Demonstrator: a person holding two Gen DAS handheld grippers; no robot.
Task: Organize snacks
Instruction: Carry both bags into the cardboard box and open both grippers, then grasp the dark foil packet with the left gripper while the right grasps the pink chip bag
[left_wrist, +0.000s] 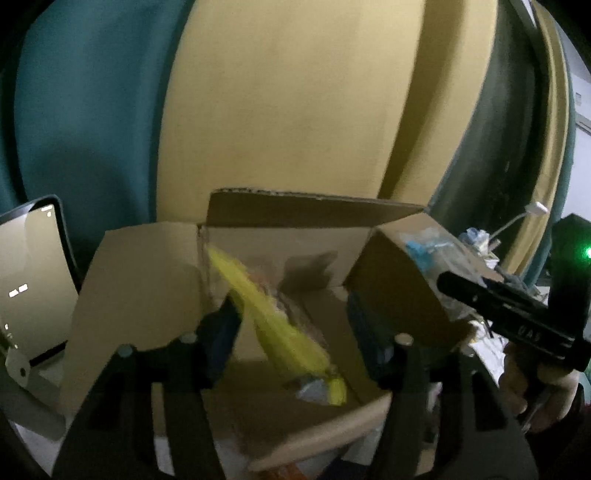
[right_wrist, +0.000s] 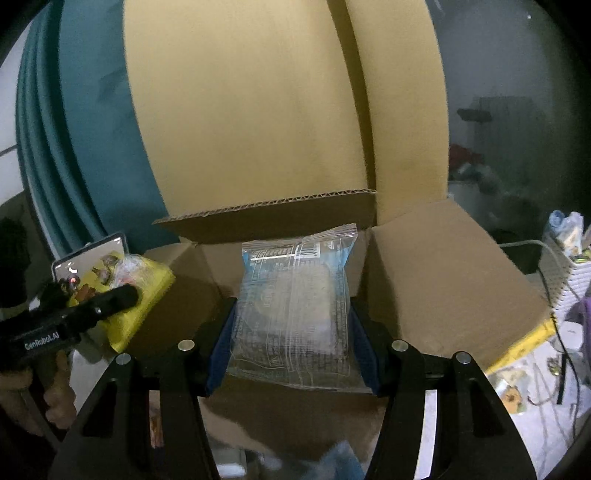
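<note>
Blue pads line the right gripper (right_wrist: 291, 332), whose two fingers clamp a clear snack packet (right_wrist: 293, 306) by its left and right edges. The packet is transparent film with a blue band across its top, a serrated seal and dense printed text too small and blurred to read; a pale slab shows through the film. It hangs over the mouth of an open cardboard box (right_wrist: 443, 280), whose corrugated far flap stands up and whose right flap folds outward.

The left gripper (left_wrist: 291, 328) has its fingers spread wide, and a yellow snack packet (left_wrist: 280, 325) lies slanted between them; whether the pads touch it cannot be told, since the packet is blurred. The packet is bright yellow with a bluish patch at its near end, and it sits within the box opening (left_wrist: 258, 258). In the right wrist view the same yellow packet (right_wrist: 144, 295) appears at far left, showing pictures of brown pieces, with the left gripper's black body (right_wrist: 66, 317) across it. That body bears the white lettering "GenRobot.AI". A bare hand (right_wrist: 55, 391) wraps its grip from below.

In the left wrist view the right gripper's black body (left_wrist: 509, 314) reaches in from the right, held by a hand (left_wrist: 535, 387). A phone (left_wrist: 33, 280) on a stand glows at the left.
</note>
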